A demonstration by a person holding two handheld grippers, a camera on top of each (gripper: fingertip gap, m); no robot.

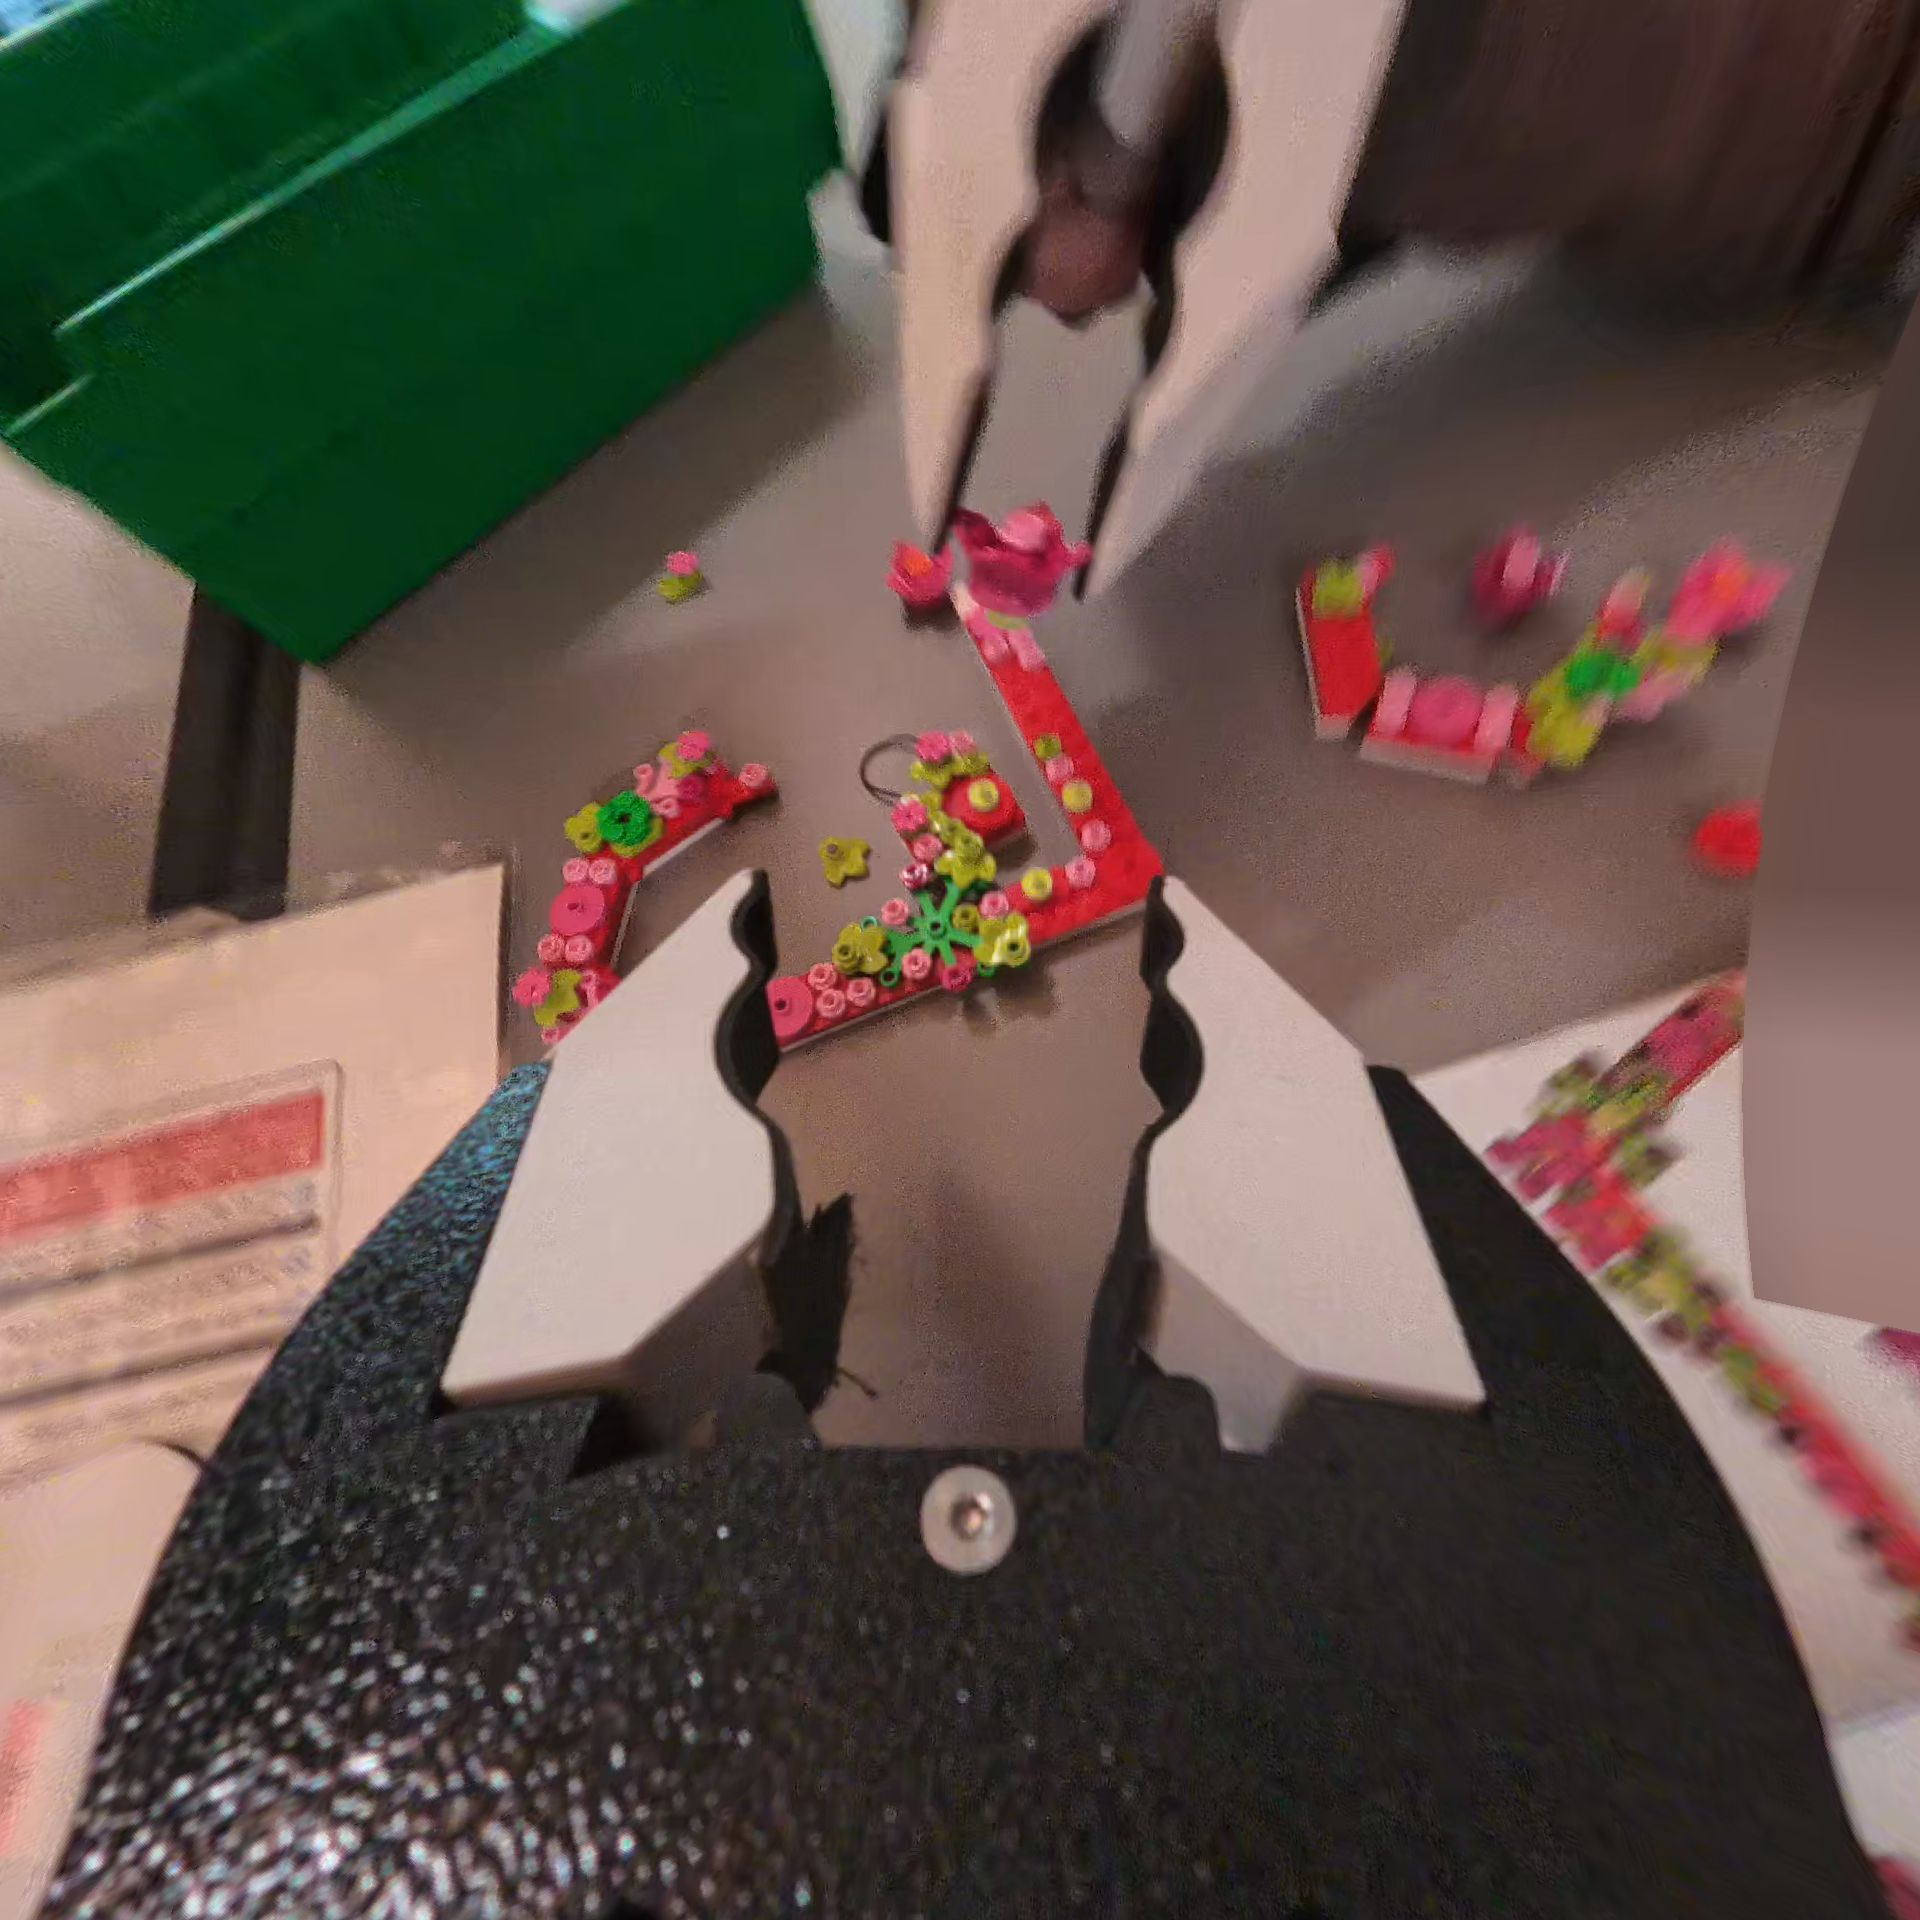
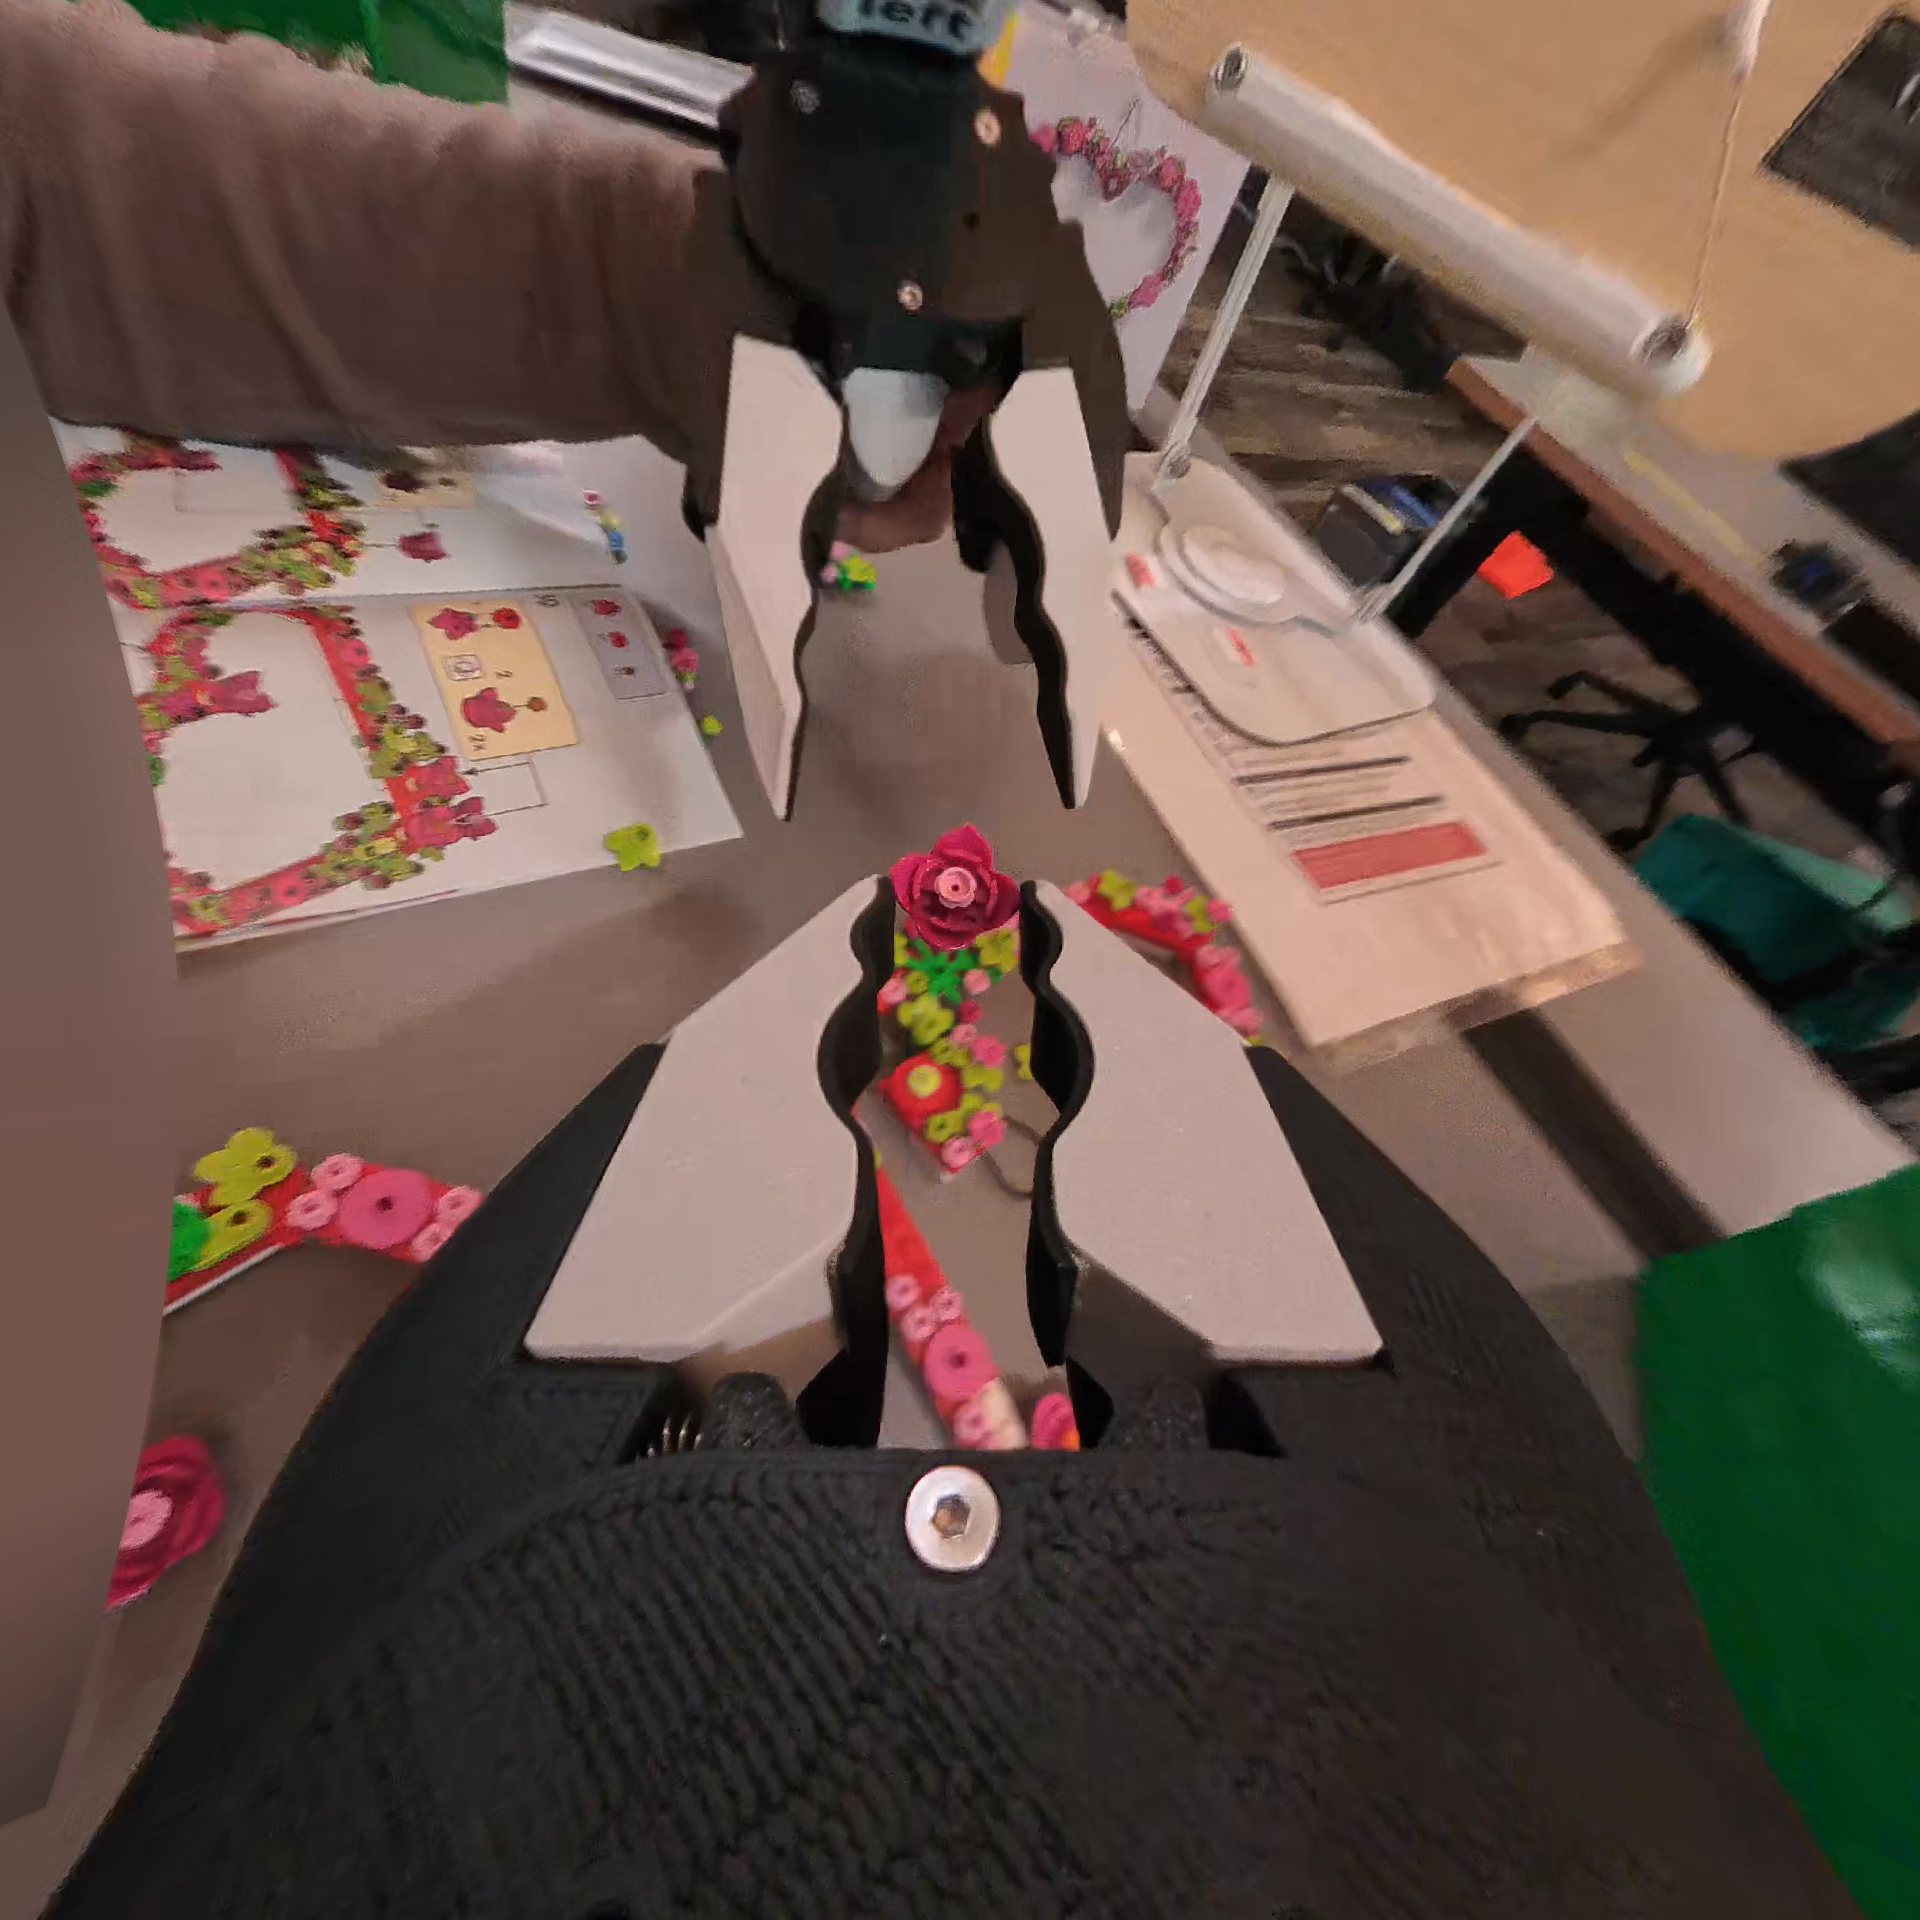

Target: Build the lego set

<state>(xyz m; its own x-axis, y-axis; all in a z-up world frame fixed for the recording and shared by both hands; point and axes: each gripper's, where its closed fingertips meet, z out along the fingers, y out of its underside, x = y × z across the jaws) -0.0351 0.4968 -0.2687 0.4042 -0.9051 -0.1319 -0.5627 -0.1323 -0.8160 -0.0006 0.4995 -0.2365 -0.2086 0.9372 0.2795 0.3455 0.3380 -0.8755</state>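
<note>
My right gripper (image 2: 956,894) is shut on a magenta Lego rose (image 2: 954,888). In the left wrist view the right gripper (image 1: 1013,577) holds the rose (image 1: 1013,556) at the far end of a red L-shaped frame piece (image 1: 1075,758) that carries pink, lime and green flowers. I cannot tell whether the rose touches it. My left gripper (image 1: 956,894) is open and empty, just short of the near arm of that piece. It faces the right gripper and also shows in the right wrist view (image 2: 930,805).
On the brown table (image 1: 1351,935) lie a curved red segment (image 1: 623,873), another flowered segment (image 1: 1455,707), a loose lime flower (image 1: 844,860) and a spare dark rose (image 1: 1512,577). A green bin (image 1: 416,260) stands far left. The open instruction booklet (image 2: 364,727) and a white card (image 2: 1351,779) flank the work.
</note>
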